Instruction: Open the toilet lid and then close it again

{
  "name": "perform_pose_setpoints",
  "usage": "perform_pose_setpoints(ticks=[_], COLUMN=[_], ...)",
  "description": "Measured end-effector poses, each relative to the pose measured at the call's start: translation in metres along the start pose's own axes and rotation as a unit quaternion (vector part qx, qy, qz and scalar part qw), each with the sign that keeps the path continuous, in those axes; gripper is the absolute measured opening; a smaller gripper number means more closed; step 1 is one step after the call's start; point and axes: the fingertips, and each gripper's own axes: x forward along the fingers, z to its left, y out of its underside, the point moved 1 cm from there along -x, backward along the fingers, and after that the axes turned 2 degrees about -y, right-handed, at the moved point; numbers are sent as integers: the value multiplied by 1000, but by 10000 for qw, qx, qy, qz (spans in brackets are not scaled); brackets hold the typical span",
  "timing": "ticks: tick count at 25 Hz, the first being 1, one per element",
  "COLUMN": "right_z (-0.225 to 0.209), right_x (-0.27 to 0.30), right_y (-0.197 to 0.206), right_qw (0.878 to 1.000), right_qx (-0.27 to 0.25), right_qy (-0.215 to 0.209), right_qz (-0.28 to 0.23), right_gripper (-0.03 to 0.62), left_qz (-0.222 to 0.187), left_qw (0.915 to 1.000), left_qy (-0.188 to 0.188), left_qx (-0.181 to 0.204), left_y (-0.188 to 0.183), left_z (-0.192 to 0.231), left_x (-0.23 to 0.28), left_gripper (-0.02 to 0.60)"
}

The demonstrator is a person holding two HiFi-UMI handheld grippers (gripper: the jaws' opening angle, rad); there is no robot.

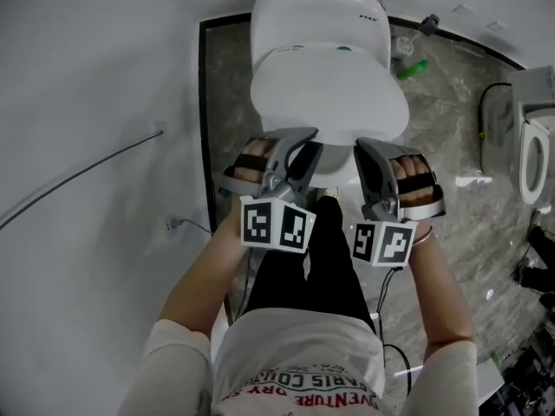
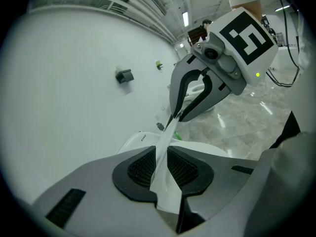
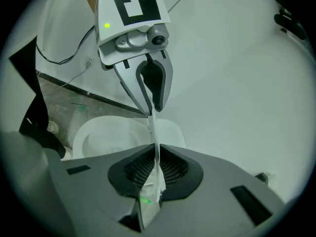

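The white toilet lid (image 1: pixel 329 85) is hinged below the tank (image 1: pixel 316 11), and its front edge is raised off the seat. My left gripper (image 1: pixel 303 152) is shut on the left part of that front edge, and my right gripper (image 1: pixel 368 159) is shut on the right part. In the left gripper view the lid's thin edge (image 2: pixel 167 142) runs between the left gripper's (image 2: pixel 160 169) pads to the right gripper (image 2: pixel 183 111). The right gripper view shows the lid edge (image 3: pixel 154 135) pinched in the right gripper (image 3: pixel 157 174), the left gripper (image 3: pixel 150 107) clamped further along, and the seat (image 3: pixel 98 137) below.
A white wall (image 1: pixel 78 102) with a thin cable stands close on the left. A green bottle (image 1: pixel 414 68) lies on the marble floor (image 1: pixel 451 137) right of the toilet. A second toilet (image 1: pixel 533 154) is at the far right. The person's dark-trousered legs (image 1: pixel 316 258) are just before the bowl.
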Motion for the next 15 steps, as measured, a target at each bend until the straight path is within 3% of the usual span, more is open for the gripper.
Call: perform_pose_setpoints(ticks=[6,11,15], right_z=[-57,-110,-143], right_x=[17,32,45], right_y=[-5,-3,-2], right_qw=[9999,9992,9982], right_qx=[-89,40,96], right_qy=[-23,-301,-462], right_qz=[-131,-250,-383], right_gripper=[29,28,28], left_qz=[-45,22,90], left_qw=[9999,9998,9990], left_qy=[-125,-149,-54], left_qx=[-83,-93,-437], left_y=[-16,-30,-36], left_z=[56,103,135], left_x=[12,31,44], left_gripper=[74,74,75])
